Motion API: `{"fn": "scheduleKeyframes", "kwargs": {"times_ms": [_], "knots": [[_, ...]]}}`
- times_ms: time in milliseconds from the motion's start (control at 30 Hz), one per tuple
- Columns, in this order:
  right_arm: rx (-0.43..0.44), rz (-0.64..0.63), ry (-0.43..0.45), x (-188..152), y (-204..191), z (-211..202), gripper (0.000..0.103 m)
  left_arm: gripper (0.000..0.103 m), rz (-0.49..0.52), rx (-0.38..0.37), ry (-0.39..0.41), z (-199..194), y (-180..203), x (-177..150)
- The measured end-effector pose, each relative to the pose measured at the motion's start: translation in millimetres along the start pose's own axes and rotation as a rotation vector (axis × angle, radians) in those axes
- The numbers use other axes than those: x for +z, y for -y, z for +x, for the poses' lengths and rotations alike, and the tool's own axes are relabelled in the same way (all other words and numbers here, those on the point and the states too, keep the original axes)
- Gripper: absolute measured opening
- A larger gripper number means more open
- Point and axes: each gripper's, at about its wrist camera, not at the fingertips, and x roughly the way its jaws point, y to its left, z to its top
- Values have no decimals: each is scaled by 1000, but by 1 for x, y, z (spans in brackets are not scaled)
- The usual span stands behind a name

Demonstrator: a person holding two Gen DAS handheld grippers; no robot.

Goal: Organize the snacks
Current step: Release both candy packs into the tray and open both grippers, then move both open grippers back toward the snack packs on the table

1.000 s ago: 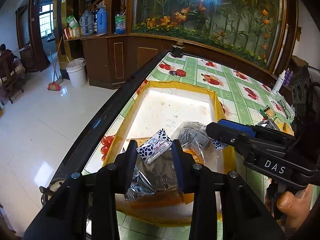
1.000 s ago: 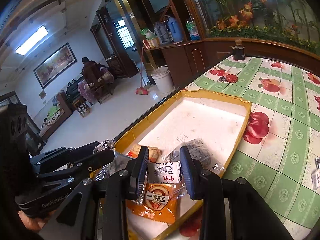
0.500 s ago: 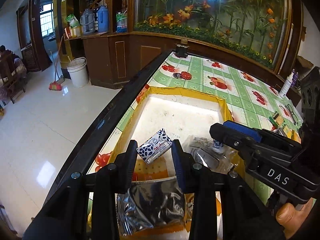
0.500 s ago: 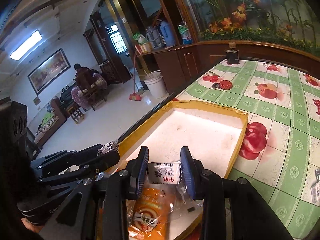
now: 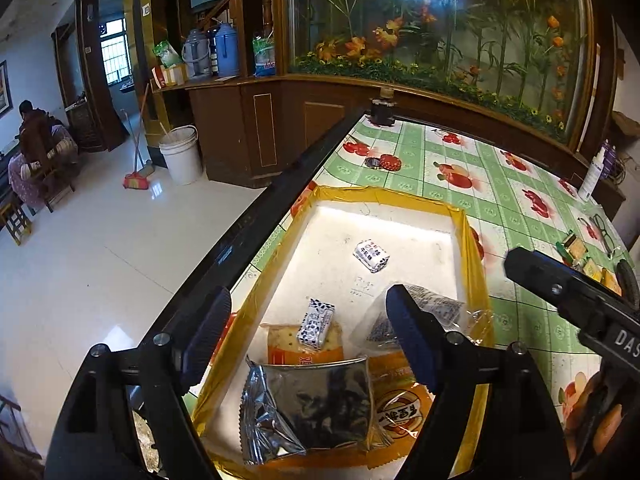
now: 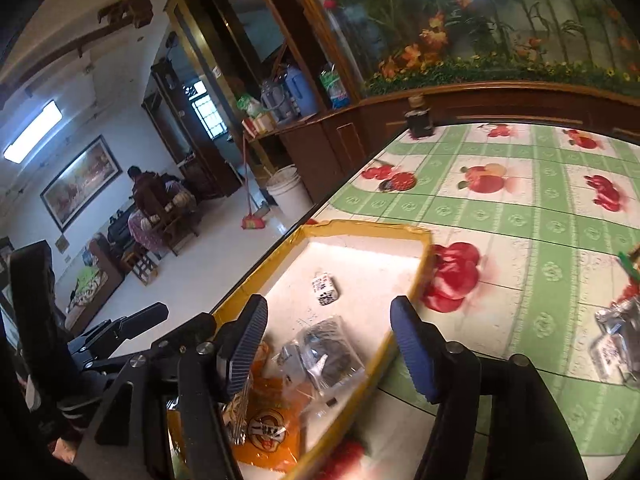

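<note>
A white tray with a yellow taped rim (image 5: 466, 236) (image 6: 404, 229) lies on the table. In it lie a small blue-and-white candy pack (image 5: 315, 324), a second small white pack (image 5: 371, 255) (image 6: 324, 289), an orange cracker pack (image 5: 400, 412) (image 6: 268, 432), a silver foil pack (image 5: 308, 408) and a clear bag with dark contents (image 5: 424, 312) (image 6: 328, 352). My left gripper (image 5: 308, 336) is open and empty above the tray's near end. My right gripper (image 6: 332, 344) is open and empty above the tray's near right side, and shows at the right of the left wrist view (image 5: 560, 288).
The green fruit-print tablecloth (image 6: 520, 216) covers the table. More snack packs lie at the right (image 6: 620, 340) (image 5: 576, 248). A dark jar (image 5: 382, 112) stands at the far edge, a spray bottle (image 5: 596, 172) at the far right. The table's black edge (image 5: 256, 216) runs along the left.
Both grippers have opened and let go of their small packs, which now lie in the tray. Both have lifted and pulled back.
</note>
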Motion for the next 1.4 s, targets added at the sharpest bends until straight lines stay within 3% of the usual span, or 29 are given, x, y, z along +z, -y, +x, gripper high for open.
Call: {"fn": "scheduleKeyframes", "kwargs": {"times_ms": [400, 533, 833, 1400], "knots": [[-83, 101, 60, -22, 58, -75, 71, 80, 51, -43, -21, -8, 41, -4], [-128, 120, 77, -33, 75, -97, 78, 80, 71, -54, -21, -12, 54, -5], [-224, 199, 107, -63, 125, -143, 78, 80, 118, -69, -31, -15, 83, -7], [-350, 331, 153, -89, 198, -193, 79, 80, 252, -132, -56, -13, 155, -19]]}}
